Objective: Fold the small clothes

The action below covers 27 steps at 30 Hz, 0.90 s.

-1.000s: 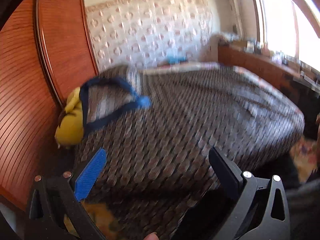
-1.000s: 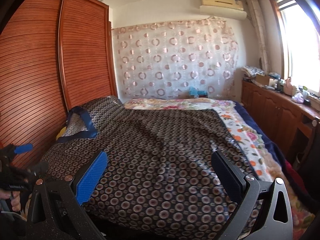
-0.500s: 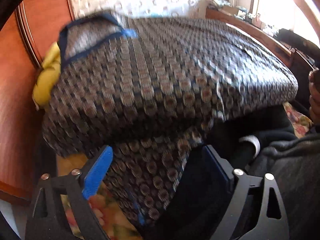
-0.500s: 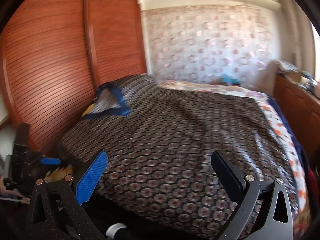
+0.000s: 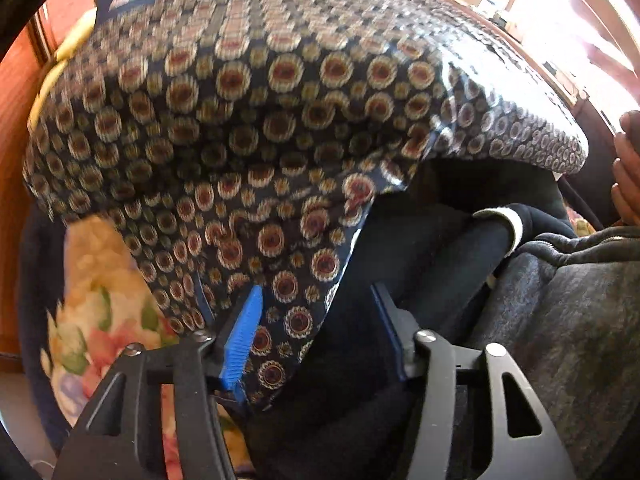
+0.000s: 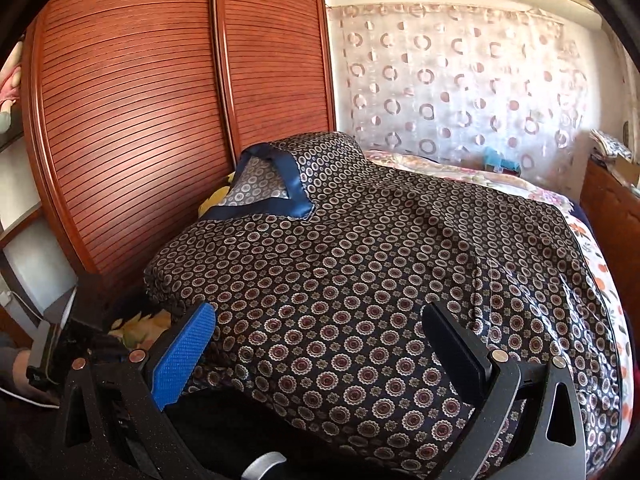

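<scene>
While the patterned garment (image 6: 360,280) lies spread over the bed (image 6: 592,240), hem hanging off the near edge, left gripper (image 5: 316,328) closing around that hem (lower than a second ago), right gripper (image 6: 320,344) spread wide above it, wardrobe (image 6: 140,120) close alongside.

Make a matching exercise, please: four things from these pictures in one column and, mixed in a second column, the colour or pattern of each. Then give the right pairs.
Things
1. patterned garment
2. collar trim
3. wardrobe doors
4. curtain

Looks
A. reddish-brown wood with thin level slats
B. plain dark blue
C. dark cloth with small round medallions
D. pale and sheer, with rings and dots

Pairs: 1-C, 2-B, 3-A, 4-D
</scene>
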### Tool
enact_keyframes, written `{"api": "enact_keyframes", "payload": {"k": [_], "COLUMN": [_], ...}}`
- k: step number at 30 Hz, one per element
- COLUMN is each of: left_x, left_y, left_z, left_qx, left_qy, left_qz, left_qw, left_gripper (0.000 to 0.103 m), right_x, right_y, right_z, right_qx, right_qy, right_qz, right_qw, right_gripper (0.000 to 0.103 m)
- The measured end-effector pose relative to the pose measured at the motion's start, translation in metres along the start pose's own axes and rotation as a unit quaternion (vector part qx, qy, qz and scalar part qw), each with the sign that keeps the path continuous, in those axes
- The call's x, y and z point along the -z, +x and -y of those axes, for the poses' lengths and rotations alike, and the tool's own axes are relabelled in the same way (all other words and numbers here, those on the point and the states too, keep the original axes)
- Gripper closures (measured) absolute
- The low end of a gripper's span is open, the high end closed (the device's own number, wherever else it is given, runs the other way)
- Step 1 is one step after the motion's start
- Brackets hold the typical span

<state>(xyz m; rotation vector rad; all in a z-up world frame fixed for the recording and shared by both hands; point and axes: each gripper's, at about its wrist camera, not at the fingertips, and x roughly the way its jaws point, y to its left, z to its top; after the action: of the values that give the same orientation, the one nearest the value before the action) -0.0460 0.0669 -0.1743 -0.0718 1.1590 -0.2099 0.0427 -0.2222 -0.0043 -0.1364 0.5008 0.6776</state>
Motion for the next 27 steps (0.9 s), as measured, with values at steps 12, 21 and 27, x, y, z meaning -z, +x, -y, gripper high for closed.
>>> {"api": "enact_keyframes", "payload": {"k": [12,21,27], "left_x": [0.010,-0.040,-0.115], "left_y": [0.005,-0.084,-0.131], "left_z": [-0.018,-0.007,0.003], "left_qx": [-0.006,-0.037,-0.050], "left_qy": [0.007,0.089,0.139], "left_qz": [-0.004,0.057,0.133], "left_qw": [1.0000,0.9938,0.9801], "left_gripper": [0.096,0.100,0.100], "right_x": [0.006,0.004,0.003], "right_y": [0.001,-0.003,-0.002], "right_z": [-0.006,-0.003,-0.002], "right_qx": [-0.001,0.002,0.001], "right_qy": [0.006,0.014,0.019], "right_qz": [-0.006,-0.002,-0.004], "right_qw": [1.000,1.000,1.000], "right_gripper": [0.000,0.000,0.000]}}
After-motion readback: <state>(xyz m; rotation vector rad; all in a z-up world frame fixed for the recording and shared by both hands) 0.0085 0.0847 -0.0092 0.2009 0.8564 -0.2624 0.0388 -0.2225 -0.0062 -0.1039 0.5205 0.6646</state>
